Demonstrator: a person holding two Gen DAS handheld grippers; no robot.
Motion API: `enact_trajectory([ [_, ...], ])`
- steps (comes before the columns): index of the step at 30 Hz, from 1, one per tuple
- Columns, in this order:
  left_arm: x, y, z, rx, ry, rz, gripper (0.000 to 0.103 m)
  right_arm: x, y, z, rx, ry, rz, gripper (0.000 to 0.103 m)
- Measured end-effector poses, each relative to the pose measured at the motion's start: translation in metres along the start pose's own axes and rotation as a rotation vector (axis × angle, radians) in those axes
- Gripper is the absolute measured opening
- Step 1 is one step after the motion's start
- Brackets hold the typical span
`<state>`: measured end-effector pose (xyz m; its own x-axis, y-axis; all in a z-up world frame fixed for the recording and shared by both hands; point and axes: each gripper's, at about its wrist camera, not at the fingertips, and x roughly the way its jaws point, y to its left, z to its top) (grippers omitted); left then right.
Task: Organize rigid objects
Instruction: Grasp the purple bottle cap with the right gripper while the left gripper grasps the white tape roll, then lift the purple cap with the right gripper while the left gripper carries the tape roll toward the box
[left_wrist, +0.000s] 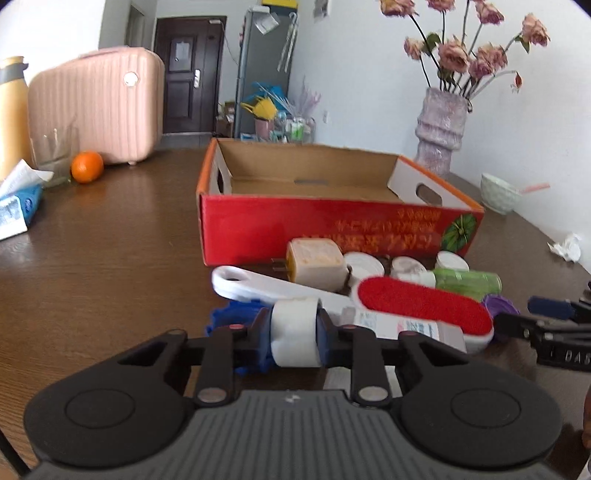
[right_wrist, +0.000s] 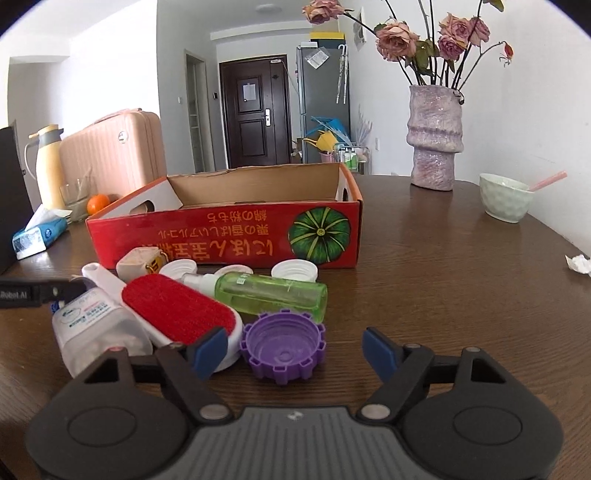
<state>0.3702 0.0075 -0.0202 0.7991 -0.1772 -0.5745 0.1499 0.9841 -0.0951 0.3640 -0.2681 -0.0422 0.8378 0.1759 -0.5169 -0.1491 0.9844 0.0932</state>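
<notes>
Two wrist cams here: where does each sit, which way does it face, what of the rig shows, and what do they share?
Left wrist: on the left gripper, facing the red box; its fingers clamp a white cap; the right gripper pokes in at right.
Right wrist: on the right gripper, jaws open around a purple cap; the left gripper's tip enters at left.
Shared: box, red brush, green bottle, vase.

Left hand-held gripper is pitched down twd the surface, blue pads clamped tight on both sides of a white cap. Right hand-held gripper also tilts down, jaws wide apart w/ nothing pinched btwn them, its tips low nr the surface.
</notes>
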Motion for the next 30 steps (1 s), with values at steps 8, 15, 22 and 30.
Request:
enact_trajectory([
  [8,-0.015,-0.007,-0.002,0.037,-0.072,0.051,0.024,-0.001,-0.002,-0.003,0.011,0.003,0.039,0.067],
  [15,-0.041,-0.004,0.004,-0.01,-0.123,0.05,0.024,0.005,-0.017,-0.002,0.035,0.038,0.024,0.057],
  [22,-0.069,-0.012,0.003,0.01,-0.166,0.06,0.024,0.008,-0.007,-0.001,-0.044,0.067,0.018,0.051],
  [30,-0.123,-0.016,-0.023,0.032,-0.214,0.104,0.024,-0.049,0.013,-0.014,-0.085,-0.022,0.006,0.051],
])
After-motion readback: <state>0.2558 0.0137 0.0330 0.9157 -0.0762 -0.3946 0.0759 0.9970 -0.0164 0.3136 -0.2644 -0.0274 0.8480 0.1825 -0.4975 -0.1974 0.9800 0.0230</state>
